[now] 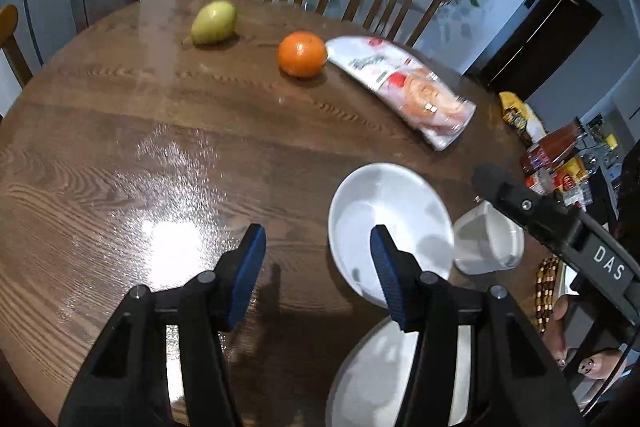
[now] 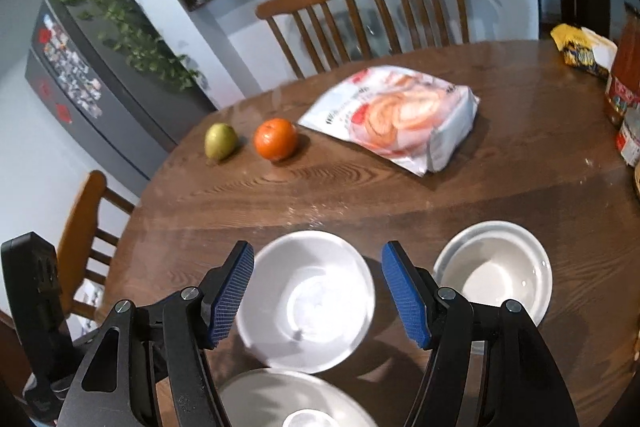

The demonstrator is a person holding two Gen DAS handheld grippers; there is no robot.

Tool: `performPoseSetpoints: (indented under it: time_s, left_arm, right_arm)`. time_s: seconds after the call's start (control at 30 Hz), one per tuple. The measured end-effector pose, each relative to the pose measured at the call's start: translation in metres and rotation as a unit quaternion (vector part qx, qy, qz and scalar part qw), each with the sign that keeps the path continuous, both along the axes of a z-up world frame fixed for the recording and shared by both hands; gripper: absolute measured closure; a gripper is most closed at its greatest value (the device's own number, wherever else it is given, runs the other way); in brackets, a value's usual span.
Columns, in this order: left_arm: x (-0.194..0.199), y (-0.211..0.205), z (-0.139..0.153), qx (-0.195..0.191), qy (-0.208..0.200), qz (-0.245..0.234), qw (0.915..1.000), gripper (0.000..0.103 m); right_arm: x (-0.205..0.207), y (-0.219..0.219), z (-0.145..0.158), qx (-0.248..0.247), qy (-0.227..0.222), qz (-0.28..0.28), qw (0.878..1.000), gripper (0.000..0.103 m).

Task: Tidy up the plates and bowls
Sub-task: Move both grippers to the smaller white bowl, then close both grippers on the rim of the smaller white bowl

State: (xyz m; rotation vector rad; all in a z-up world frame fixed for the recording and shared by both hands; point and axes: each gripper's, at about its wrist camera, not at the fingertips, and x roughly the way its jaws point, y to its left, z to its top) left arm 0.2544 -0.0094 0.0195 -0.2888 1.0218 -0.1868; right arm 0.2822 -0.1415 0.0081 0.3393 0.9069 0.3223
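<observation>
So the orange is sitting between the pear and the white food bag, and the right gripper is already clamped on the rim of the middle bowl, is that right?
Not quite. The orange does sit between the pear and the food bag, but the right gripper is open: in the right wrist view its blue pads stand clear on either side of the middle bowl, gripping nothing.

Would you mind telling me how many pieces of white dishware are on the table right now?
3. A bowl sits in the middle, a second bowl is to its right, and a plate lies at the near edge, partly cut off. Others may be out of view.
</observation>
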Motion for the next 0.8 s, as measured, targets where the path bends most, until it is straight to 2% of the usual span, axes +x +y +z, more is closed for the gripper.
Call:
performPoseSetpoints:
  time_s: [0.2,0.4,0.47,0.6,0.63,0.8]
  left_arm:
    - [0.008,-0.003,-0.016,-0.006,0.028,-0.006,0.9996,0.051]
    - [0.013,0.001,-0.025,-0.020,0.036,0.001,0.9991,0.051]
    - [0.014,0.001,-0.028,-0.023,0.039,0.001,0.9990,0.052]
    - [0.015,-0.001,-0.031,-0.031,0.042,-0.006,0.9986,0.052]
    - [0.016,-0.001,-0.031,-0.033,0.041,-0.005,0.9986,0.053]
    - [0.018,0.003,-0.034,-0.042,0.033,0.006,0.9986,0.062]
  right_arm:
    - [0.004,0.004,-0.009,-0.006,0.009,0.003,1.000,0.035]
    - [0.008,0.002,-0.015,-0.023,0.017,-0.005,1.000,0.040]
    - [0.010,0.001,-0.016,-0.031,0.018,-0.009,0.999,0.050]
    - [0.012,0.000,-0.020,-0.037,0.022,-0.010,0.999,0.058]
    - [0.012,0.001,-0.021,-0.040,0.023,-0.010,0.999,0.064]
    - [0.015,0.001,-0.028,-0.052,0.037,-0.016,0.998,0.069]
